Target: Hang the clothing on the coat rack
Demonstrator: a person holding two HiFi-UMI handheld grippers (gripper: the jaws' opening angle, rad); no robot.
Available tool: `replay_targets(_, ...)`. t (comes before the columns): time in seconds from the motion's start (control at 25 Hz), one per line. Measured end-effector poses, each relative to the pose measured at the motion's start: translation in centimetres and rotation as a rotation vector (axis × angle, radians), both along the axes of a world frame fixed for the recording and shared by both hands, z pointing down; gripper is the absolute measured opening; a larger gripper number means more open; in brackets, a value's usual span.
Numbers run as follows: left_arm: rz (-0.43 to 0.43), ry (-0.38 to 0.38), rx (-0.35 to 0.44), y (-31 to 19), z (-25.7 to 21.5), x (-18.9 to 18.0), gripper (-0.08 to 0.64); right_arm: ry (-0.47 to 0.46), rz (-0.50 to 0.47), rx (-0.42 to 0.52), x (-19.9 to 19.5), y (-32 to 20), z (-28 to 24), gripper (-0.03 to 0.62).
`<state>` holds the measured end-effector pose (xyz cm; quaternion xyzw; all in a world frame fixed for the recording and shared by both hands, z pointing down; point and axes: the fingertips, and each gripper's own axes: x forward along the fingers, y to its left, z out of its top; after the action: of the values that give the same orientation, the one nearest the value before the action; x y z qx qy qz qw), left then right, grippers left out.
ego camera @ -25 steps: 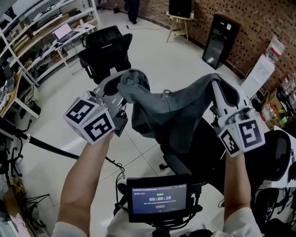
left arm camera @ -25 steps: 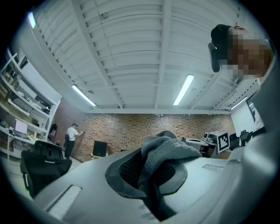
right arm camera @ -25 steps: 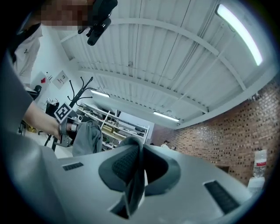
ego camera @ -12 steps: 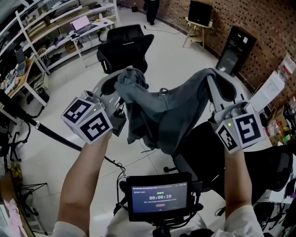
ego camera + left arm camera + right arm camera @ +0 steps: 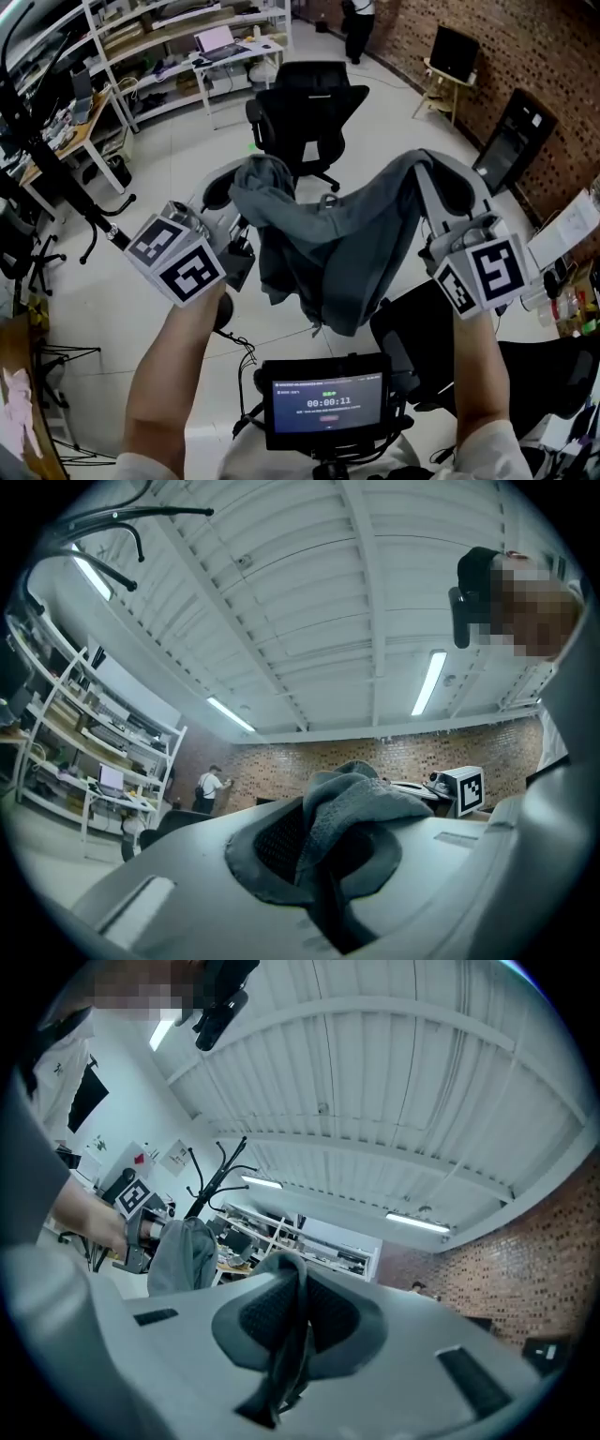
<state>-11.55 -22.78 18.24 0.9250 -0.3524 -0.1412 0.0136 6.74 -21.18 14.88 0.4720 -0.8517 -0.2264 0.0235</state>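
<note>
The left tool (image 5: 236, 184) and right tool (image 5: 429, 174) have swung round toward the black chair (image 5: 305, 112), each clamped on the grey garment (image 5: 328, 246).

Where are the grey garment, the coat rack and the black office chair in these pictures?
grey garment (image 5: 328, 239): head view, the middle of the hanging cloth.
coat rack (image 5: 210, 1189): right gripper view, the upper part of its black pole.
black office chair (image 5: 309, 105): head view, its backrest.

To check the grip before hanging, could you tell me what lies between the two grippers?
In the head view, a grey garment sags between the left gripper and the right gripper, each shut on it.
</note>
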Motion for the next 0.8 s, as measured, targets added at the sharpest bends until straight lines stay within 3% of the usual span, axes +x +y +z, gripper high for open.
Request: replay_targets(0.8, -0.200, -0.023, 0.037, 2.5, -0.5, -16.7, 0.020, 0.053, -0.229, 0.005, -18.8, -1.9, 0.6, 0.031)
